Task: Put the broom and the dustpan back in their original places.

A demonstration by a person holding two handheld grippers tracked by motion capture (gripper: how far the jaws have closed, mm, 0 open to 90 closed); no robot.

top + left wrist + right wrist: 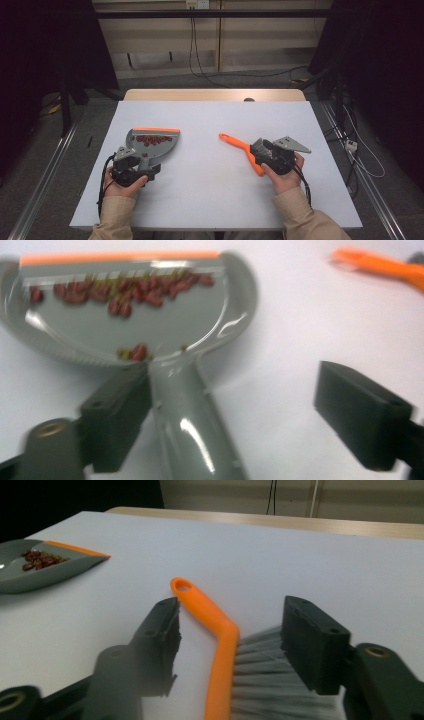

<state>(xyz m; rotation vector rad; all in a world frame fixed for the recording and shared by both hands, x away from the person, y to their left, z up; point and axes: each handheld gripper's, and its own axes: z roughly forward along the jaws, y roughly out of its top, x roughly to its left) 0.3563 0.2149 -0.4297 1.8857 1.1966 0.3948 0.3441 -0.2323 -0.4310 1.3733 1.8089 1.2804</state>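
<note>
A grey dustpan with an orange lip lies left of centre on the white tabletop and holds several red beans. In the left gripper view, the pan and its beans lie just ahead. The pan's handle runs back between the open jaws of my left gripper, against one jaw and well apart from the other. An orange brush with grey bristles lies right of centre. My right gripper straddles the brush with its jaws open, the bristles brushing one jaw.
The white board rests on a wooden table whose far edge shows behind it. Bare surface stretches between pan and brush and across the far half. Cables lie on the floor to the right.
</note>
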